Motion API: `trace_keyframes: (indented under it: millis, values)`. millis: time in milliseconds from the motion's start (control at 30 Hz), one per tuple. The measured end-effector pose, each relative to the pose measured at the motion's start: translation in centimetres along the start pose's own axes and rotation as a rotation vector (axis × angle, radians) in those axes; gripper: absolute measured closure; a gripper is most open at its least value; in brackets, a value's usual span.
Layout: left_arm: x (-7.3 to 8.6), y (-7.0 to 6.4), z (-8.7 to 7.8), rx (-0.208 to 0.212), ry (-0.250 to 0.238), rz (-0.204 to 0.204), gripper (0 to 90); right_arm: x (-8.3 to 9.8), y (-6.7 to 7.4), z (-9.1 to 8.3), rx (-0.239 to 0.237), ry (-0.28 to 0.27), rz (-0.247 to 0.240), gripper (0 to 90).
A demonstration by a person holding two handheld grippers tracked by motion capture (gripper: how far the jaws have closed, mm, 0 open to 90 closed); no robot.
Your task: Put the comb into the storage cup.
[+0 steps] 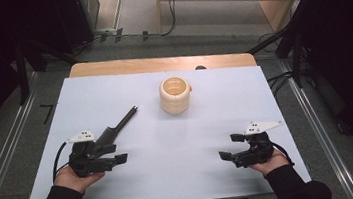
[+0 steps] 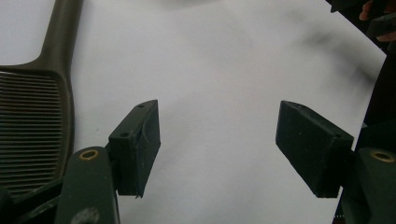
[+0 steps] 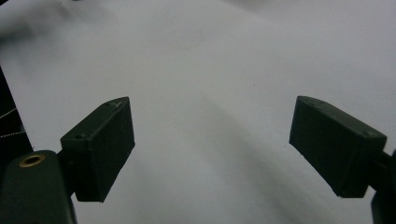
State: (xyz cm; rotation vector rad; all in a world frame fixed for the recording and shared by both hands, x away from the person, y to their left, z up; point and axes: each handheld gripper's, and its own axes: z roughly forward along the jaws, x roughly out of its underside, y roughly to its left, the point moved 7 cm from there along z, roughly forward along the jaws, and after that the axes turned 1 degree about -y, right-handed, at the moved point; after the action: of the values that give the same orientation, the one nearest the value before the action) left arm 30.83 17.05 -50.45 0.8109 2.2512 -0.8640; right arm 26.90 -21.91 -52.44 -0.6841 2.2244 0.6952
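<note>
**Resting both tools on the white desk, jaws spread**

Sitting low on the near left of the desk (image 1: 169,145), the left tool (image 1: 115,154) is held in the person's left hand (image 1: 75,177), its jaws pointing toward the middle. In the left gripper view the two black jaws stand wide apart with bare white surface between them; nothing is pinched. Just beside this tool lies a dark spatula (image 1: 117,126): its slotted blade (image 2: 28,130) sits outside the jaw at the left of that view, close to it but not between the jaws, and whether they touch cannot be told. Its handle (image 1: 127,117) runs away from the tool, slanting toward the far middle of the desk.

At the near right, the right tool (image 1: 231,146) is held in the right hand (image 1: 271,161), also aimed inward. The right gripper view shows its jaws spread as well, with plain white surface between them.

A cream ribbed cup (image 1: 175,95) stands upright at the far middle, open at the top, well apart from both tools. The spatula's handle tip points roughly toward it but stops short, with a clear gap.

A wooden edge (image 1: 160,63) shows along the far side of the white surface.
</note>
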Motion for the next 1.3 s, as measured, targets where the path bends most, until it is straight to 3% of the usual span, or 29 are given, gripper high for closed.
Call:
trace_keyframes:
  millis: [567,1300]
  values:
    - [-0.15,0.14,0.19,0.012,0.014,-0.050,31.2,0.09,-0.05,0.20,-0.019,0.017,0.004,12.4]
    - [-0.15,0.38,0.20,0.002,0.015,-0.051,31.1,0.09,-0.15,0.31,-0.017,0.019,0.005,12.4]
